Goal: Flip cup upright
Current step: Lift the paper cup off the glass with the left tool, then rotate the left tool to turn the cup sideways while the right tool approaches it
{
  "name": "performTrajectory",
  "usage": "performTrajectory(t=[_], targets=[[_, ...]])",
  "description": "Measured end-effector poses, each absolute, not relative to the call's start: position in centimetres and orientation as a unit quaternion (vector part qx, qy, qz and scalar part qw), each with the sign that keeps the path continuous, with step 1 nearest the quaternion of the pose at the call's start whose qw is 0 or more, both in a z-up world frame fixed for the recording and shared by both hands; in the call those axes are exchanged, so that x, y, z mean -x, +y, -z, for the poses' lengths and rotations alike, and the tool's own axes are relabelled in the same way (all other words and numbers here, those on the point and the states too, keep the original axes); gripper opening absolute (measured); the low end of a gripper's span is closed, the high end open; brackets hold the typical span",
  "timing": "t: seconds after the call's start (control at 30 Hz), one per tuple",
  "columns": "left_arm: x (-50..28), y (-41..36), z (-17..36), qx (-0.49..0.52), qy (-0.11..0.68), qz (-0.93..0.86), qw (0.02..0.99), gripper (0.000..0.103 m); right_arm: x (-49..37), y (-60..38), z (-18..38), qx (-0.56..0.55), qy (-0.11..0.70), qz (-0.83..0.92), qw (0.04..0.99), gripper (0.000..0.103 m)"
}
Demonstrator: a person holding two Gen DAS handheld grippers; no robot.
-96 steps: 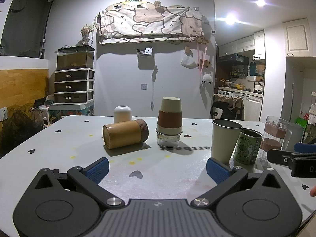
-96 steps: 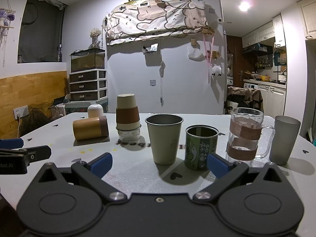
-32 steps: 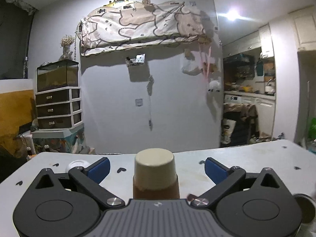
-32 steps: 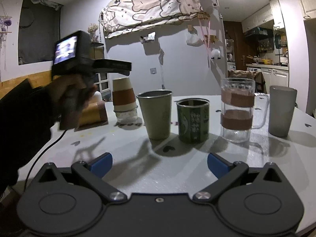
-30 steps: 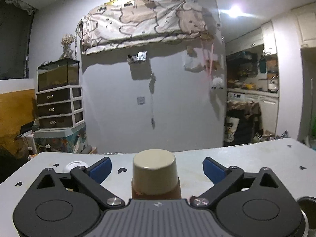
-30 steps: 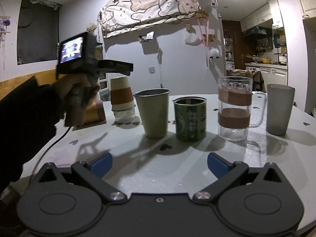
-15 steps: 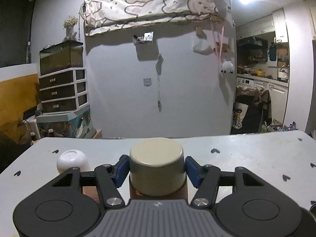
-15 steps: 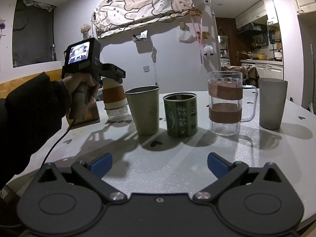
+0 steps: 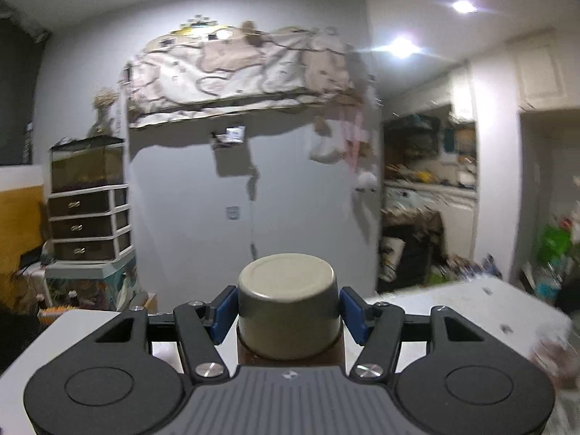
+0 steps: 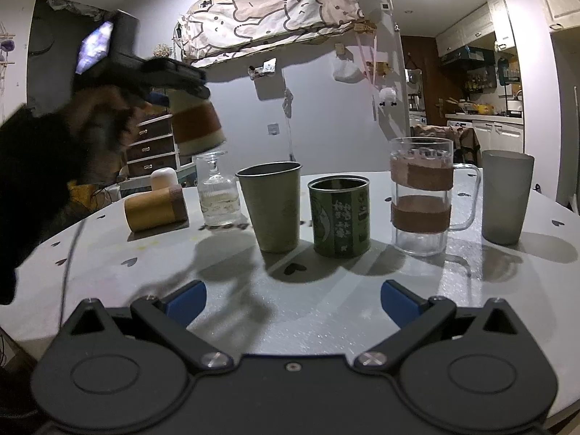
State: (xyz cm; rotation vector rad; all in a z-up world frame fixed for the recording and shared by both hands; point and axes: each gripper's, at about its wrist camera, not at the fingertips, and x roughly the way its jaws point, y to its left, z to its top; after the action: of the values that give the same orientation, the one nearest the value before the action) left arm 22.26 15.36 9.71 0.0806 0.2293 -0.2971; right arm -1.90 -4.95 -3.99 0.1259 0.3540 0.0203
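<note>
So the left gripper was clamped on the paper cup, blue pads pressed against both sides near its closed base. The cup was upside down, beige with a brown sleeve, and in the right wrist view you could see it held up in the air, tilted a bit, above and just left of a glass jar standing on the table. It wasn't touching the table at all.

The right gripper was hanging low over the near edge of the table with its jaws wide apart, nothing between them.

Stuff on the table: a bamboo-looking canister lying on its side at the left, a small white round thing behind it, then a metal tumbler, a green tin cup, a glass mug with brown bands, and a frosted grey cup at far right, all of those last four upright. The left wrist view was pretty blurry.
</note>
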Motion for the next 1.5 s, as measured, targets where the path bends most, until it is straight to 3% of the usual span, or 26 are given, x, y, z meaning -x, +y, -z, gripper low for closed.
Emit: performTrajectory(t=[0.47,0.7,0.8,0.93,1.03,1.07,1.5], targets=[[-13.3,16.1,-0.8,-0.097,0.262,0.294,0.914,0.061,0.9,-2.4,4.0,-0.054,0.185,-0.051,0.98,0.103],[-12.1,16.5,-0.5,-0.104,0.267,0.316,0.904,0.062,0.0,-1.2,4.4,-0.045,0.203,-0.082,0.975,0.103],[-11.9,16.0,-1.5,-0.111,0.244,0.308,0.913,0.071,-0.8,-0.4,4.7,-0.044,0.213,-0.096,0.971,0.103],[-12.9,15.8,-2.0,-0.107,0.244,0.32,0.909,0.072,-2.0,0.8,5.2,-0.042,0.23,-0.12,0.965,0.103],[-13.9,14.5,-1.5,-0.102,0.256,0.321,0.906,0.066,-3.1,2.2,5.6,-0.025,0.242,-0.128,0.961,0.103],[-14.0,14.7,-1.4,-0.096,0.263,0.324,0.903,0.056,-3.3,2.5,5.7,-0.021,0.244,-0.13,0.961,0.103],[-9.3,21.0,-1.8,-0.048,0.248,0.344,0.904,0.055,-4.4,2.3,6.5,-0.041,0.266,-0.099,0.958,0.103]])
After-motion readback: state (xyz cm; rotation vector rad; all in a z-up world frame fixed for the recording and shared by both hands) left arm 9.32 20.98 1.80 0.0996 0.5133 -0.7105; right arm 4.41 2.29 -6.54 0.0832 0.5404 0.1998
